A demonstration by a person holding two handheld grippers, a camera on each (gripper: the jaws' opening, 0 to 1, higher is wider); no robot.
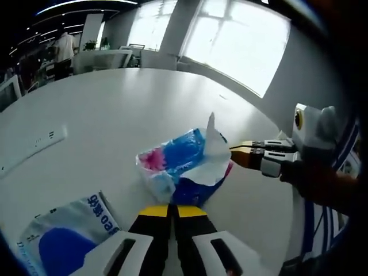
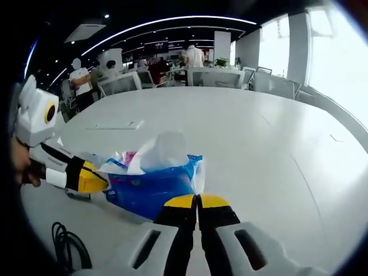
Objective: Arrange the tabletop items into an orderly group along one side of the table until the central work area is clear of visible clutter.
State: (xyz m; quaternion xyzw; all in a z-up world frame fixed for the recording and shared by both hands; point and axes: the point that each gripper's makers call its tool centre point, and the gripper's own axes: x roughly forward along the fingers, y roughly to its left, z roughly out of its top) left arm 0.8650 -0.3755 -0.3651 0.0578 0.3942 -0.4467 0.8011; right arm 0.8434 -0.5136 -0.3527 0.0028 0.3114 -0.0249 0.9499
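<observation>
A blue and pink tissue pack [image 1: 181,164] lies on the white table [image 1: 115,103], with a white tissue sticking up out of it. My left gripper [image 1: 171,210] is shut, its yellow tips against the pack's near edge. My right gripper [image 1: 234,152] comes in from the right, also shut, tips at the pack's far side by the tissue. In the right gripper view the pack [image 2: 152,187] lies just beyond the shut right gripper [image 2: 197,200], and the left gripper [image 2: 95,179] touches the pack's left end. Whether either pinches the wrapper is hidden.
A second blue and white packet [image 1: 63,241] lies beside my left jaws. A flat white strip [image 1: 34,146] rests farther out on the table. A black cable [image 2: 66,244] curls at the table's near edge. Chairs, desks and people stand beyond the table.
</observation>
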